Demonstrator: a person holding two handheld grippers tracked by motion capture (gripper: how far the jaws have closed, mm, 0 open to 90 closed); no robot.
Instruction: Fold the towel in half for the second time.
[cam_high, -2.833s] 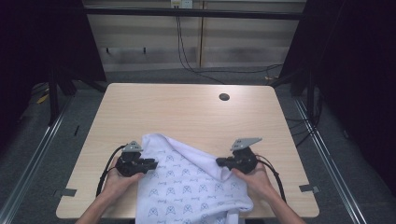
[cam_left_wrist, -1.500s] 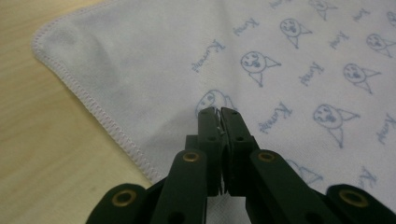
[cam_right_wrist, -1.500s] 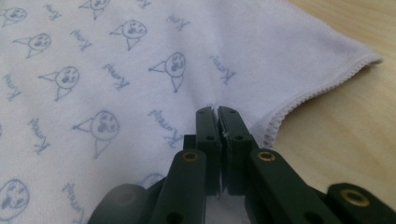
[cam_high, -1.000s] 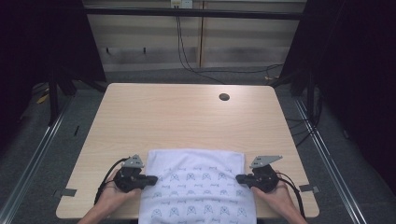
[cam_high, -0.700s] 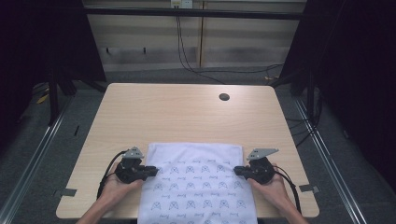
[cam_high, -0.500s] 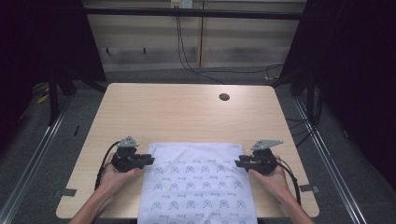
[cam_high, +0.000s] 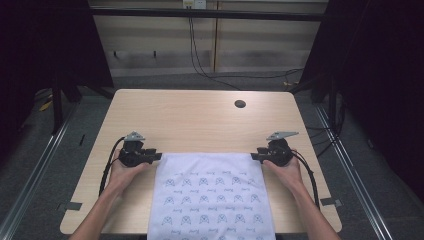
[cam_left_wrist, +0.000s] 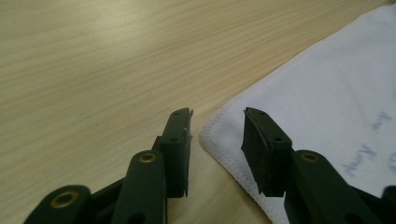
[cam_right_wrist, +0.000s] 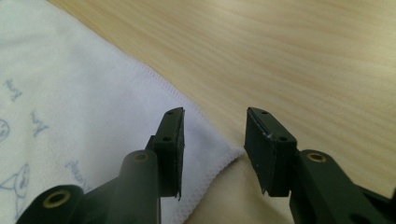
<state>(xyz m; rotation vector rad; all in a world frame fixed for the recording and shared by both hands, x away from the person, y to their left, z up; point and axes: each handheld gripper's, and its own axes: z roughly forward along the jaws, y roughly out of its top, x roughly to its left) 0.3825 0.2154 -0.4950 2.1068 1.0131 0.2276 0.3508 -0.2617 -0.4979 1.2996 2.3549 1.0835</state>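
A white cloth (cam_high: 212, 195) printed with small blue figures lies spread flat on the lower middle of the light wooden table (cam_high: 195, 120) in the high view, its far edge straight and level across the frame, its near end running off the table's front edge at the bottom of the picture.

The left gripper (cam_high: 154, 157) sits at the cloth's upper left corner, held by the person's left hand (cam_high: 124, 169) that comes up from the bottom left. In the left gripper view its jaws have just been opening and now stand apart, with the stitched corner of the cloth (cam_left_wrist: 327, 112) lying on the wood in the gap between them (neither pad presses on it).

The right gripper (cam_high: 254, 156) sits at the cloth's upper right corner, in the right hand (cam_high: 285, 170) rising from the bottom right. Its jaws too have just been opening and stand apart; in the right gripper view the cloth (cam_right_wrist: 79, 102) fills the left of the frame, and its hemmed corner lies flat under the gap, free of both pads.

A cable trails back from each gripper along the forearm. Near the table's far edge, upper right of centre in the high view, is a small dark round hole (cam_high: 240, 104), well apart from the cloth.
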